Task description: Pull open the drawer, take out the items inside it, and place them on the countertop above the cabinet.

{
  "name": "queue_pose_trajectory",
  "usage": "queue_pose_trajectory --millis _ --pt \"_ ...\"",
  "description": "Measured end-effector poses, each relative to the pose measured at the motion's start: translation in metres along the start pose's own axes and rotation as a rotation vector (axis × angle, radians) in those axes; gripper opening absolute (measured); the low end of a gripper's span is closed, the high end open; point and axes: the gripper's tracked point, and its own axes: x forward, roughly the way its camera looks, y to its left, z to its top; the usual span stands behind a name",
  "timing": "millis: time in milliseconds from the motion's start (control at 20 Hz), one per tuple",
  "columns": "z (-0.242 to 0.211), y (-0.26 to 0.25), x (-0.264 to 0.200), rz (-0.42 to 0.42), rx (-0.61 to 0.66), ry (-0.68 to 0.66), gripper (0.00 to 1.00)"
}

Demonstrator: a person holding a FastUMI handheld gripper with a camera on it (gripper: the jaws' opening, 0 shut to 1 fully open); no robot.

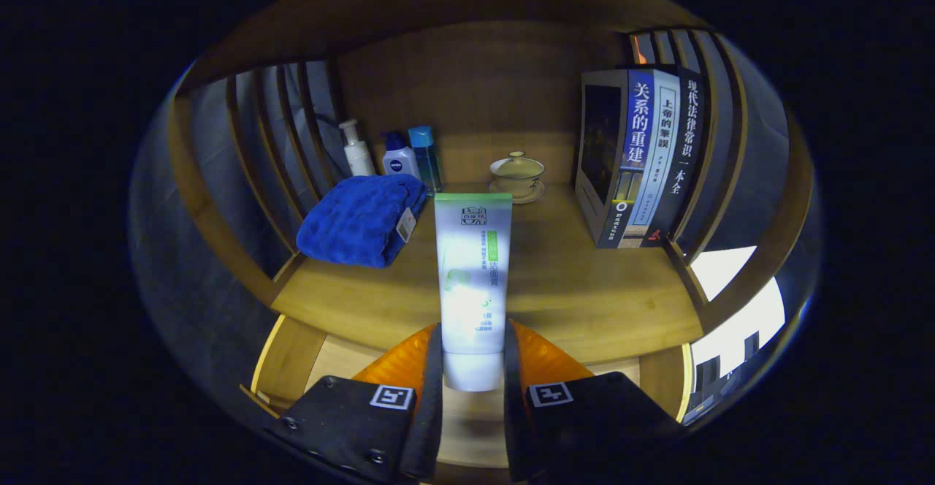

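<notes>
A white tube with a green band at its far end [472,280] stands between my two fingers, and my gripper [472,357] is shut on the tube near its cap end. The tube is held above the front edge of the wooden countertop [584,295]. Below my fingers lies the open drawer [292,361], its pale wooden floor showing on both sides of the fingers. What else lies in the drawer is hidden by my fingers.
On the countertop a folded blue towel [361,218] lies at the left. Behind it stand three bottles [394,153]. A lidded tea bowl on a saucer [517,176] sits at the back, and a row of books [639,156] stands at the right. Wooden slats close both sides.
</notes>
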Motion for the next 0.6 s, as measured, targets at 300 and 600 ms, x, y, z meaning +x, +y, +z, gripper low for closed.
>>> queue_pose_trajectory --millis 300,600 --pt "-0.001 0.015 0.035 0.021 0.054 -0.027 0.45" --pt "-0.012 0.015 0.047 0.012 0.105 -0.011 0.48"
